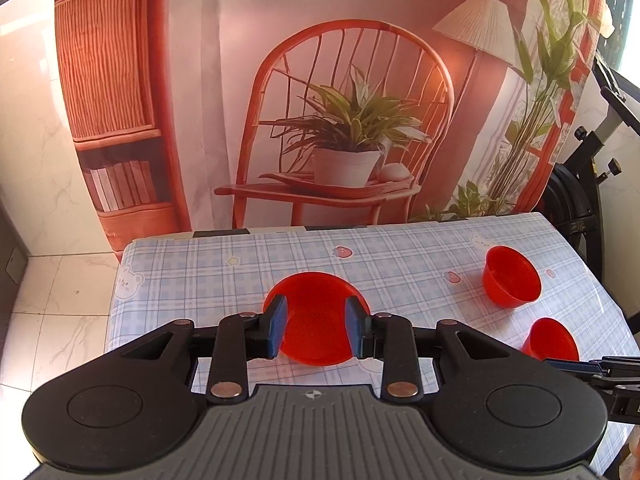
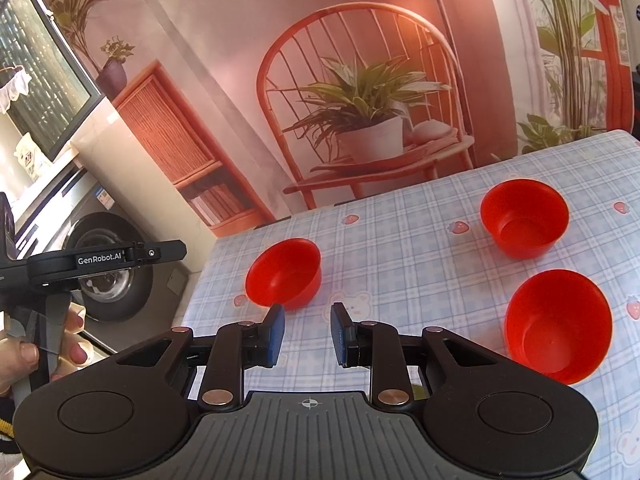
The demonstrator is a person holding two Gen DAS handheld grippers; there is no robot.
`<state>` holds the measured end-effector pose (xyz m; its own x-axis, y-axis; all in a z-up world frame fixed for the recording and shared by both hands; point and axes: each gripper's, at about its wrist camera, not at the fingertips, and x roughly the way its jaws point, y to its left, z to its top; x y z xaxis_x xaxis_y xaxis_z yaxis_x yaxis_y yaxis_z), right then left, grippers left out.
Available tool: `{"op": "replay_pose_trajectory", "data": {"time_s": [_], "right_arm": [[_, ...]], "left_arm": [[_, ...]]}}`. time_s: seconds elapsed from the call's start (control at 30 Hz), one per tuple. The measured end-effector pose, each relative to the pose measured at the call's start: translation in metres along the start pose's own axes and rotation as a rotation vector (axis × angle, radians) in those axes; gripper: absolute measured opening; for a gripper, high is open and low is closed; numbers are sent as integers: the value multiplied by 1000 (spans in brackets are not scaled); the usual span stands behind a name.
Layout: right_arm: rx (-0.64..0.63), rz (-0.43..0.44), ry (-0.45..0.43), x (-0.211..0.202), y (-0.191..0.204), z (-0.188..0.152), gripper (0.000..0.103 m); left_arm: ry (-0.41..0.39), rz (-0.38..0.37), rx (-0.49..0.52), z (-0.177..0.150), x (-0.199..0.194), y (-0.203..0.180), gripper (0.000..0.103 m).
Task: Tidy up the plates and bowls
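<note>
3 red bowls on checked tablecloth (image 2: 400, 248): left bowl (image 2: 283, 273) centre-left, far bowl (image 2: 524, 218) upper right, near bowl (image 2: 558, 328) lower right. Left gripper (image 1: 316, 328) and right gripper (image 2: 307, 334) narrowly parted, holding nothing.

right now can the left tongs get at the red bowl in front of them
Probably yes. The left tongs stand open with nothing between them, and the red bowl sits upright on the checked tablecloth straight ahead, with nothing in the way.
</note>
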<state>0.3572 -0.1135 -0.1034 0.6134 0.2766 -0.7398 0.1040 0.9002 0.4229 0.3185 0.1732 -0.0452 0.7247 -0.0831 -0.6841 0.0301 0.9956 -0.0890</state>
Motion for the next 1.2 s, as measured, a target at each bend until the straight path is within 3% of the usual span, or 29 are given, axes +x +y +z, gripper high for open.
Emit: {"op": "replay_pose_trajectory", "data": {"time_s": [0.2, 0.33, 0.6, 0.73, 1.0, 1.07, 1.1, 1.13, 1.2], "right_arm": [[33, -15, 44, 61, 20, 13, 24], [23, -38, 57, 97, 26, 27, 25], [82, -77, 120, 165, 9, 39, 36], [80, -105, 146, 189, 2, 36, 36], [81, -98, 167, 206, -2, 30, 27], [81, -94, 168, 208, -3, 30, 20], [80, -93, 170, 209, -4, 30, 17], [81, -91, 170, 208, -5, 30, 17], [89, -86, 168, 207, -6, 29, 11]], "left_arm": [[63, 10, -1, 6, 58, 28, 33], [53, 27, -16, 4, 83, 36, 33], [122, -5, -78, -10, 125, 55, 33], [132, -23, -103, -16, 138, 64, 33], [144, -55, -122, -23, 146, 64, 33], [137, -55, -122, -24, 147, 62, 32], [135, -56, -124, -25, 146, 61, 27], [131, -54, -125, -25, 146, 61, 15], [124, -43, -124, -25, 143, 60, 11]]}}
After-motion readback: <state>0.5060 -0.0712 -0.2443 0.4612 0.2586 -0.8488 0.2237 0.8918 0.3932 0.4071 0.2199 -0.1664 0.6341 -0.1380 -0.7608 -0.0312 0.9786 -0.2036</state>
